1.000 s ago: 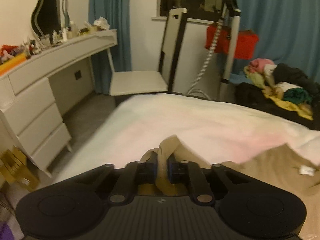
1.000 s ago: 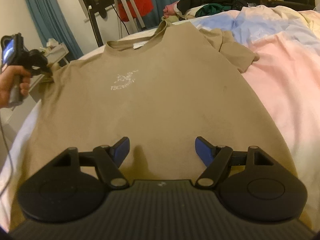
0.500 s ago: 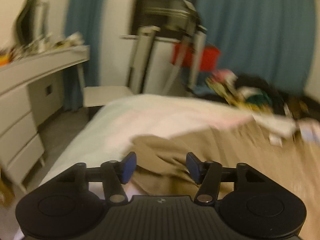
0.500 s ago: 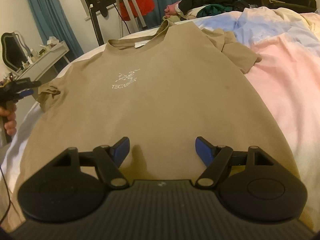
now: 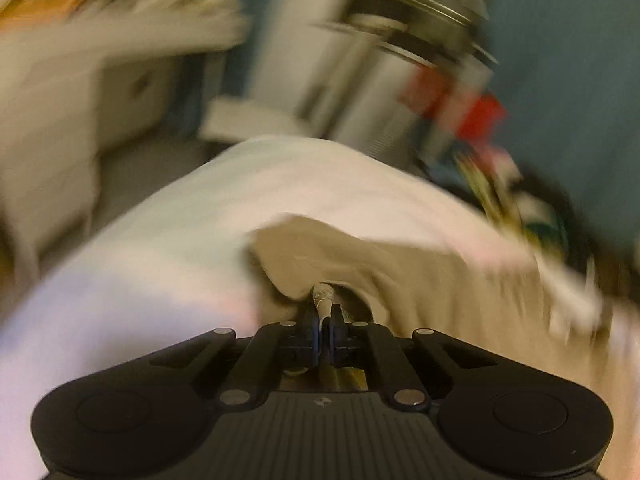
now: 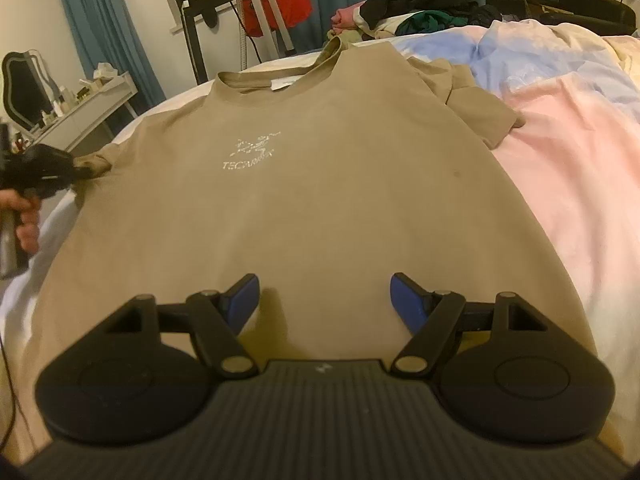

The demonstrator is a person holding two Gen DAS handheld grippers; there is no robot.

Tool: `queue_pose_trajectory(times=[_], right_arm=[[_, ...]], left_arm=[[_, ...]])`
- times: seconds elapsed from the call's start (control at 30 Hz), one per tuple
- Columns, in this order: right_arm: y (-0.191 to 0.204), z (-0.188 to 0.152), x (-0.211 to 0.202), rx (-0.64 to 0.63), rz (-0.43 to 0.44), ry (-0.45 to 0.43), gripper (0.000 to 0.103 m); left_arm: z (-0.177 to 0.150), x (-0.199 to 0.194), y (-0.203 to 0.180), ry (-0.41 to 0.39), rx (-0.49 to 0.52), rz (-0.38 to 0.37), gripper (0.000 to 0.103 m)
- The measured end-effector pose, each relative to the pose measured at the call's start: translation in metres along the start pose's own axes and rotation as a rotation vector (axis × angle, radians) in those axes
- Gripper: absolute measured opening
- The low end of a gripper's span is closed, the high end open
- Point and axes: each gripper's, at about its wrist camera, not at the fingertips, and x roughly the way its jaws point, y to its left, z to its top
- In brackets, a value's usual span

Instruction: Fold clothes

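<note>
A tan T-shirt with a white chest logo lies spread face up on the bed, collar at the far end. My right gripper hovers open over its lower hem with nothing between its blue pads. At the far left of the right wrist view, my left gripper pinches the edge of the shirt's left sleeve, with a hand on its handle. In the blurred left wrist view, the left gripper is shut on a bunched fold of the sleeve.
Pink and blue bedding covers the bed to the right of the shirt. A pile of clothes sits at the far end. A white dresser, a tripod and teal curtains stand beyond the bed.
The left gripper was shut on the sleeve, opened and let it drop, and has now closed on the sleeve edge again. The right gripper has stayed still and open.
</note>
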Motion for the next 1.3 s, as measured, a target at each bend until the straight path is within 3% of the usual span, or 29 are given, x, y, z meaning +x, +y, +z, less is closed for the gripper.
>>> queue_pose_trajectory(times=[0.07,0.17,0.23,0.27,0.3,0.37,0.47,0.57,0.63,0.67,0.7,0.8,0.87,0.97,1.07,1.1,1.23,1.3], right_arm=[[-0.001,0.000,-0.001,0.005,-0.001,0.000,0.074],[-0.003,0.001,-0.003,0.015,-0.002,-0.004,0.074],[-0.004,0.001,-0.004,0.019,-0.001,-0.008,0.074],[-0.004,0.002,-0.005,0.021,0.001,-0.010,0.074],[-0.004,0.002,-0.005,0.021,0.004,-0.012,0.074],[-0.003,0.003,-0.006,0.015,0.012,-0.016,0.074],[-0.001,0.003,-0.006,-0.001,0.015,-0.026,0.074],[-0.002,0.003,-0.002,0.007,0.019,-0.016,0.074],[0.000,0.002,0.001,0.004,0.018,-0.010,0.074],[0.001,0.001,0.002,-0.002,0.015,-0.010,0.074],[0.002,0.001,0.003,-0.008,0.015,-0.011,0.074],[0.004,0.001,0.004,-0.018,0.016,-0.027,0.074],[0.003,0.001,0.005,-0.019,0.016,-0.041,0.074],[0.002,0.003,0.006,-0.019,0.016,-0.058,0.074],[0.002,0.003,0.006,-0.026,0.016,-0.066,0.074],[0.003,0.003,0.004,-0.031,0.017,-0.074,0.074],[0.003,0.007,-0.004,-0.040,0.025,-0.112,0.074],[0.004,0.009,-0.014,-0.040,0.035,-0.137,0.074]], left_arm=[[0.004,-0.007,0.028,0.007,-0.146,0.018,0.005],[0.002,-0.019,0.045,-0.003,-0.154,0.007,0.008],[0.003,-0.030,0.051,-0.050,-0.157,0.003,0.014],[0.003,-0.037,0.056,-0.084,-0.165,-0.018,0.027],[0.007,-0.038,0.059,-0.097,-0.174,-0.039,0.050],[0.015,-0.041,0.066,-0.121,-0.194,-0.082,0.070],[0.026,-0.024,0.048,-0.140,-0.141,-0.071,0.078],[0.032,0.006,0.020,-0.096,-0.042,-0.039,0.072],[0.037,0.025,-0.001,-0.078,0.037,0.009,0.052],[0.041,0.032,-0.011,-0.076,0.083,0.042,0.020],[0.044,0.039,-0.020,-0.073,0.128,0.076,0.004],[0.055,0.061,-0.049,-0.065,0.265,0.177,0.003],[0.064,0.060,-0.064,-0.139,0.309,0.280,0.004],[0.058,0.064,-0.076,-0.114,0.331,0.288,0.016],[0.043,0.063,-0.084,-0.085,0.372,0.282,0.060],[0.036,0.054,-0.087,-0.107,0.376,0.274,0.067],[0.006,0.001,-0.097,-0.119,0.352,0.207,0.076],[-0.018,-0.047,-0.099,-0.126,0.333,0.190,0.078]])
